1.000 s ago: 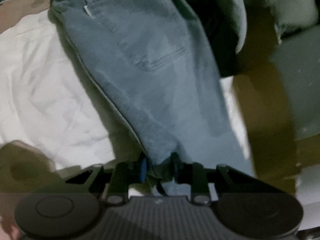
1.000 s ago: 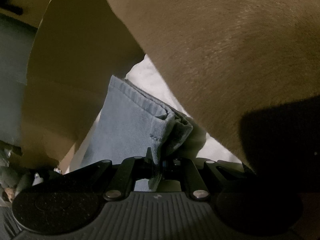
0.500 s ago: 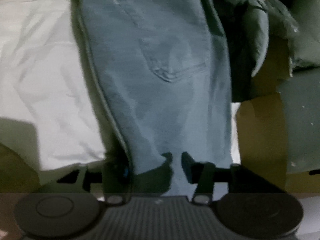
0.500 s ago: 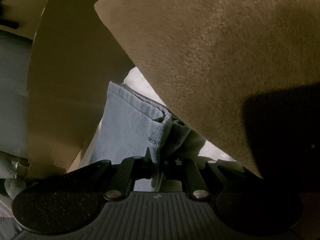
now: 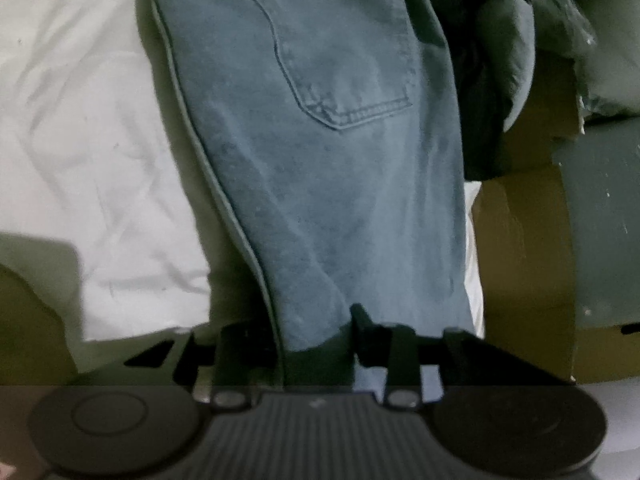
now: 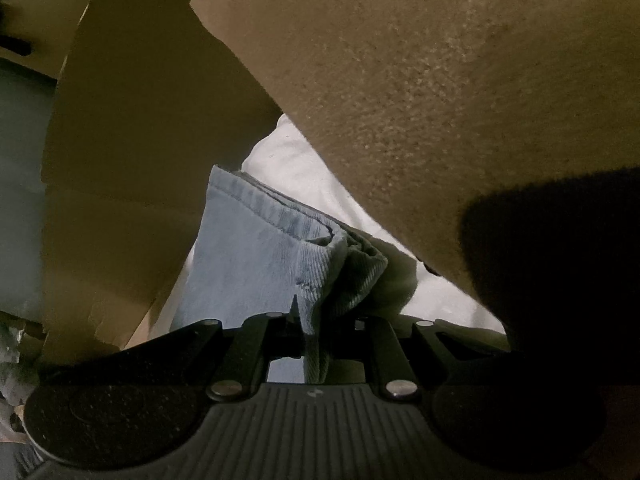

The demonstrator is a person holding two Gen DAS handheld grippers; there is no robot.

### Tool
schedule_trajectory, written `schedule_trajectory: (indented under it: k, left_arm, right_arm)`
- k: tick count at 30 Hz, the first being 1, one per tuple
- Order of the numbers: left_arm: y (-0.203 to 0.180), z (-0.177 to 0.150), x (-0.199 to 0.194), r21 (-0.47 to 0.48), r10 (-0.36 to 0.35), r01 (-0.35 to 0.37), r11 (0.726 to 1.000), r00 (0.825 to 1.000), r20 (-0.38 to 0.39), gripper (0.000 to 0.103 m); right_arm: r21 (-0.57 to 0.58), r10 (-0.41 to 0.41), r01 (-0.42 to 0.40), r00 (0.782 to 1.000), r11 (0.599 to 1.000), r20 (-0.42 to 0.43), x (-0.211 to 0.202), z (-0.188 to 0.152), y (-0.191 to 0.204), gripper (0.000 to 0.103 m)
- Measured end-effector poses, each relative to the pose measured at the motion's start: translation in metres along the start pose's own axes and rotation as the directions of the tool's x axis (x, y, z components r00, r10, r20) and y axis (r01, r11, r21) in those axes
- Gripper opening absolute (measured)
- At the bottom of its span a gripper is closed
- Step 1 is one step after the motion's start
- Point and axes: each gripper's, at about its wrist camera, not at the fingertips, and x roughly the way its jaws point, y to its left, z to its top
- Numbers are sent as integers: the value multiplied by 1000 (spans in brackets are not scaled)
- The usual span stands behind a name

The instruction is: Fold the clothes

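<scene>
Now the jeans [image 5: 320, 200] lie stretched along the white sheet [image 5: 80, 140]; the left gripper [image 5: 316, 344] has just been closing on the leg's edge, the right gripper [image 6: 316, 328] pinches the hem. Best lift both evenly, keeping the denim taut.

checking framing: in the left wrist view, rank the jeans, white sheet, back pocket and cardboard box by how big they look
1. jeans
2. white sheet
3. cardboard box, partly cut off and covered, so unsure
4. back pocket
</scene>
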Motion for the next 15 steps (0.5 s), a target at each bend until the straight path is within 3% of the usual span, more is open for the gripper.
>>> schedule_trajectory:
  k: [2, 15]
  left_arm:
    - [-1, 1, -1, 6, 28, -28, 1000, 1000, -4, 22]
    - [-47, 29, -17, 138, 148, -138, 981, 987, -65, 12]
  right_arm:
    - [-3, 2, -2, 1000, 1000, -5, 0, 1, 0, 5]
    - [-63, 18, -18, 1000, 998, -10, -29, 34, 42, 4]
